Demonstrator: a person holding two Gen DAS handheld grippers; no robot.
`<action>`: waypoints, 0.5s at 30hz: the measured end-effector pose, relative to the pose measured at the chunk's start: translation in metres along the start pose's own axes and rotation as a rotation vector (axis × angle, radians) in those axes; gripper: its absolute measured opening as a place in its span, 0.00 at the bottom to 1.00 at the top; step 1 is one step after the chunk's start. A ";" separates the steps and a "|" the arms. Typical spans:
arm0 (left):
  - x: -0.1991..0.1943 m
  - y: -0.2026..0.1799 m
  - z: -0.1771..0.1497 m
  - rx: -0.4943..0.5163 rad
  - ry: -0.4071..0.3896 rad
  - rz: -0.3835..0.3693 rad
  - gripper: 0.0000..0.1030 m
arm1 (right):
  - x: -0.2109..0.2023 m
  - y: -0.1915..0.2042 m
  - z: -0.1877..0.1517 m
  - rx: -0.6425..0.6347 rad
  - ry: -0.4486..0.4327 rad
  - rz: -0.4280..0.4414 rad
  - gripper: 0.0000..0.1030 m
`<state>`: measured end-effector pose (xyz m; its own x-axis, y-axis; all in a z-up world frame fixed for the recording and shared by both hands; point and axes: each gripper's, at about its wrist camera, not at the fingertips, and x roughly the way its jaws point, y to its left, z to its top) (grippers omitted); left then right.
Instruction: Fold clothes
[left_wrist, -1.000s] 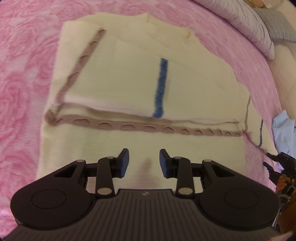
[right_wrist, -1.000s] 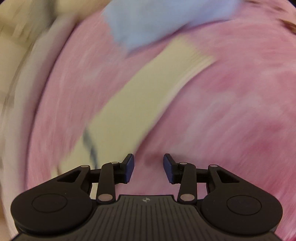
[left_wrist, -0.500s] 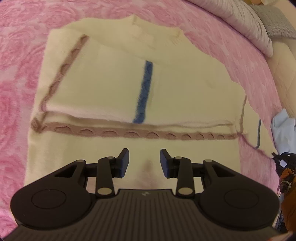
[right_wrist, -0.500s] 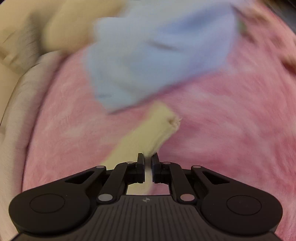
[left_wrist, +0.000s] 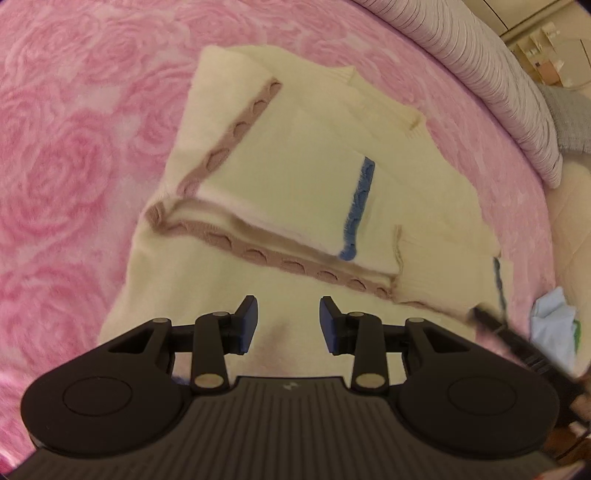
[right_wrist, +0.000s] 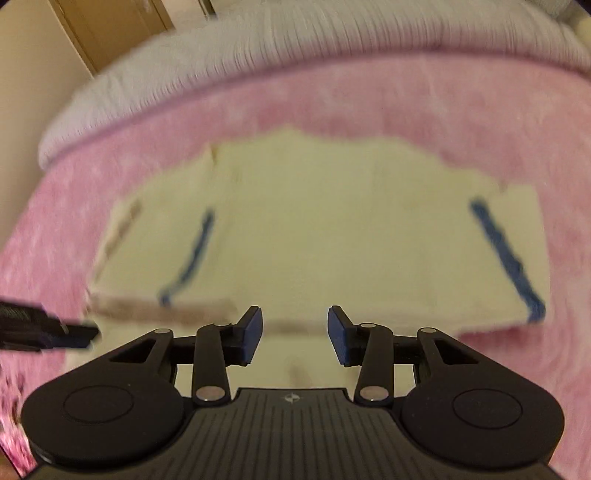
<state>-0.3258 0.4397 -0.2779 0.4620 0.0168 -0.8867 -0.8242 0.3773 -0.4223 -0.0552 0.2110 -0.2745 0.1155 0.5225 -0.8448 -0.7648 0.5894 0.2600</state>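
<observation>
A cream sweater (left_wrist: 295, 177) is seen lying flat on a pink rose-patterned blanket (left_wrist: 74, 155), with both sleeves folded in over the body. In the left wrist view, a mauve cable band (left_wrist: 236, 133) runs along the left folded edge and a second mauve band (left_wrist: 295, 264) crosses the near fold; a blue stripe (left_wrist: 358, 206) ends at that fold. The ribbed collar (left_wrist: 413, 125) is found at the far right edge of the sweater.

The left gripper (left_wrist: 289, 325) is held over the near hem with its fingers apart and nothing between them. The right gripper (right_wrist: 294, 334) is likewise spread wide and empty, above the near edge of the sweater (right_wrist: 332, 229), where two blue stripes (right_wrist: 506, 258) are seen on the left and right folds. This view is blurred, so contact with the cloth cannot be judged.

Bare blanket is left open on the left of the sweater and on its far side. On the right, a light blue garment (left_wrist: 554, 328) lies near the sweater's right edge, and a striped grey pillow (left_wrist: 491, 88) borders the blanket at the far right. The tip of the other gripper (left_wrist: 491, 321) is seen at the sweater's near right corner.
</observation>
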 end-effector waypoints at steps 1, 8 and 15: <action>0.001 0.000 -0.002 -0.010 0.003 -0.010 0.30 | 0.002 -0.009 -0.002 0.026 0.025 -0.018 0.42; 0.046 -0.033 -0.012 -0.100 0.049 -0.167 0.38 | -0.027 -0.141 -0.024 0.399 0.070 -0.243 0.46; 0.104 -0.080 -0.001 -0.099 0.053 -0.202 0.39 | -0.047 -0.197 -0.048 0.586 0.074 -0.310 0.51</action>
<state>-0.2124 0.4106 -0.3361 0.6053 -0.0992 -0.7898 -0.7459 0.2755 -0.6064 0.0593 0.0408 -0.3080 0.2148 0.2441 -0.9457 -0.2295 0.9538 0.1940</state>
